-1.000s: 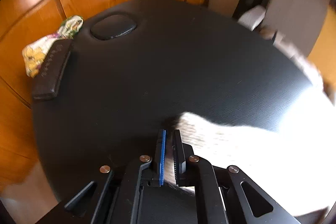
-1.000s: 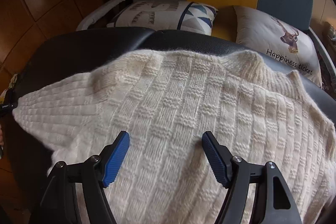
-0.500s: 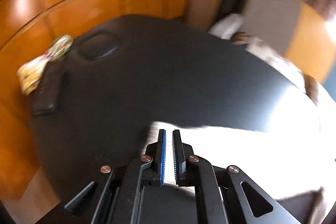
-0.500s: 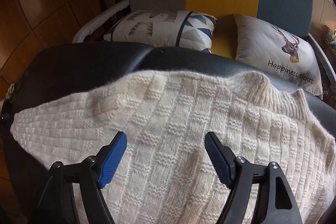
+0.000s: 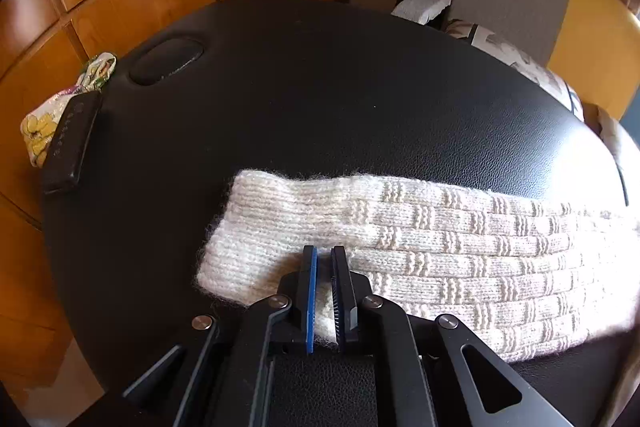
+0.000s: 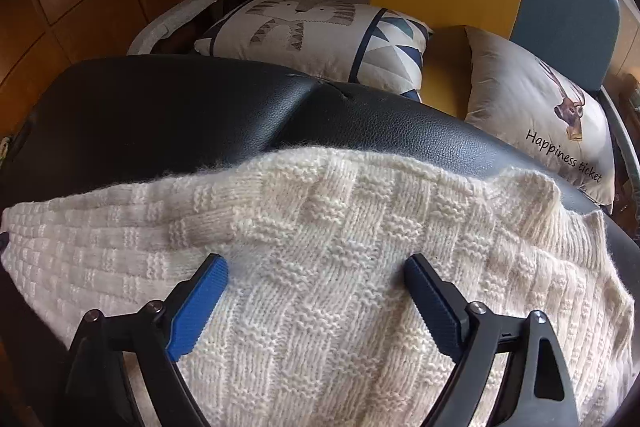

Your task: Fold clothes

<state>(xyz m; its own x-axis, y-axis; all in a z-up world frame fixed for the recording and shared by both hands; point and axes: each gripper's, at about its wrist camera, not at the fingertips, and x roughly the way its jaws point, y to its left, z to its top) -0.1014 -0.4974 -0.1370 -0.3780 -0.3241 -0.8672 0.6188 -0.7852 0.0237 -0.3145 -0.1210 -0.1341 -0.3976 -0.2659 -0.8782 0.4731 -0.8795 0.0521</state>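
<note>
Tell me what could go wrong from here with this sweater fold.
The left gripper pinches only the near edge of the sleeve, so the fuzzy knit could slip out mid-fold. The right gripper hangs open above the sweater holding nothing, so the body may drag along when the sleeve is pulled. The remote lies at the table's edge, where a swing could knock it off.

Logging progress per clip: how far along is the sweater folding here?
Early. Done: the cream sweater lies spread on the black padded table. In hand: the left gripper is pinching the sleeve, laid out straight; the right gripper hovers open over the body. Left: every fold.
</note>
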